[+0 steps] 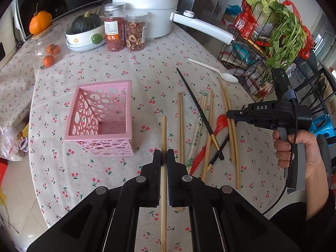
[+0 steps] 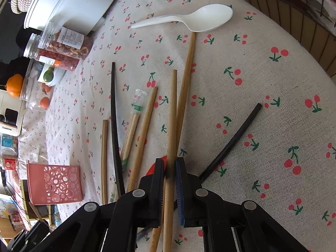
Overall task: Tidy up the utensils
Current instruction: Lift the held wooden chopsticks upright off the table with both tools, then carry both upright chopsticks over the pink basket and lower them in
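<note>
My left gripper (image 1: 164, 157) is shut on a wooden chopstick (image 1: 164, 130) that runs straight up between its pads, above the cherry-print cloth. The pink perforated basket (image 1: 100, 117) stands open-topped just to its left. My right gripper (image 2: 170, 164) is shut on another wooden chopstick (image 2: 173, 105) that crosses a second one lying under it. In the left wrist view a hand holds this right gripper (image 1: 229, 114) over the pile of loose utensils. In the pile are wooden chopsticks (image 1: 180, 121), a black chopstick (image 1: 195, 105), a paper-wrapped pair (image 1: 196, 134), a red spoon (image 1: 218, 124) and a white spoon (image 1: 214, 70).
A white pot (image 1: 147, 6) with a long handle, two jars (image 1: 124, 29) and a bowl with a squash (image 1: 84, 33) stand at the back. A wire rack (image 1: 241, 63) with greens is beyond the table's right edge. A second black chopstick (image 2: 231, 140) lies right of my right gripper.
</note>
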`<state>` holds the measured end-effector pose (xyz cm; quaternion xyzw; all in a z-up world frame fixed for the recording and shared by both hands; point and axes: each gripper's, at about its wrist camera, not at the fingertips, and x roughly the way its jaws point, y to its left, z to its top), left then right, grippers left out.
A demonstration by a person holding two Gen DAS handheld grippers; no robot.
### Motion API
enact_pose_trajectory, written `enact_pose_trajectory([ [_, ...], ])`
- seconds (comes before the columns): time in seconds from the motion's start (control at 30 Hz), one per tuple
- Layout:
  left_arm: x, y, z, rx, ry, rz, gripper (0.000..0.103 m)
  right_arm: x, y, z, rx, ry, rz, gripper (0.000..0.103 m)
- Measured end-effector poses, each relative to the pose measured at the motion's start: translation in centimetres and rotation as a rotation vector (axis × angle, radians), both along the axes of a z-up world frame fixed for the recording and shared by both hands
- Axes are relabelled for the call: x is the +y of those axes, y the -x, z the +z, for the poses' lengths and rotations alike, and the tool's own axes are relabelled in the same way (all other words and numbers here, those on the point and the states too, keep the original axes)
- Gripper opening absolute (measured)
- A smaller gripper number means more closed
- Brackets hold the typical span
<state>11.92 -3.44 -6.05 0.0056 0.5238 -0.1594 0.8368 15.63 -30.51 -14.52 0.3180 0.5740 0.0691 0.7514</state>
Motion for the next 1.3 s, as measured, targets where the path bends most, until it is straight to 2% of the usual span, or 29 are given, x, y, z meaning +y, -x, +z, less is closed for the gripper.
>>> enact_pose_trajectory([
  [0.13, 0.6, 0.6, 0.9, -0.024, 0.015, 0.008, 0.005, 0.3, 0.7, 1.4, -0.032, 0.022, 0.0, 0.007],
  [0.37, 1.6, 2.4, 2.2, -0.06, 0.023, 0.0, 0.005, 1.4, 3.7, 6.0, -0.175, 0.082, 0.056, 0.007],
  [0.47, 2.1, 2.9, 2.1, -0.049, 0.035, 0.012, 0.005, 1.4, 3.4, 5.3, -0.14, 0.122, 0.061, 0.007],
  [0.7, 2.5, 3.8, 1.9, -0.04, 0.043, 0.011, 0.005, 1.6, 2.9, 1.6, -0.001, 0.114, 0.052, 0.012],
  [0.9, 2.8, 3.5, 2.0, -0.038, 0.048, 0.019, 0.005, 1.7, 2.9, 1.8, -0.016, 0.134, 0.065, 0.008],
  [1.03, 2.7, 3.5, 2.0, -0.038, 0.049, 0.018, 0.005, 2.0, 2.8, 1.3, 0.012, 0.143, 0.063, 0.012],
  [1.17, 2.5, 3.5, 2.0, -0.038, 0.046, 0.015, 0.005, 2.9, 2.6, 1.1, 0.018, 0.25, 0.101, 0.01],
  [1.3, 2.5, 3.6, 2.1, -0.043, 0.046, 0.019, 0.005, 3.3, 2.9, 1.8, 0.002, 0.271, 0.113, 0.007],
])
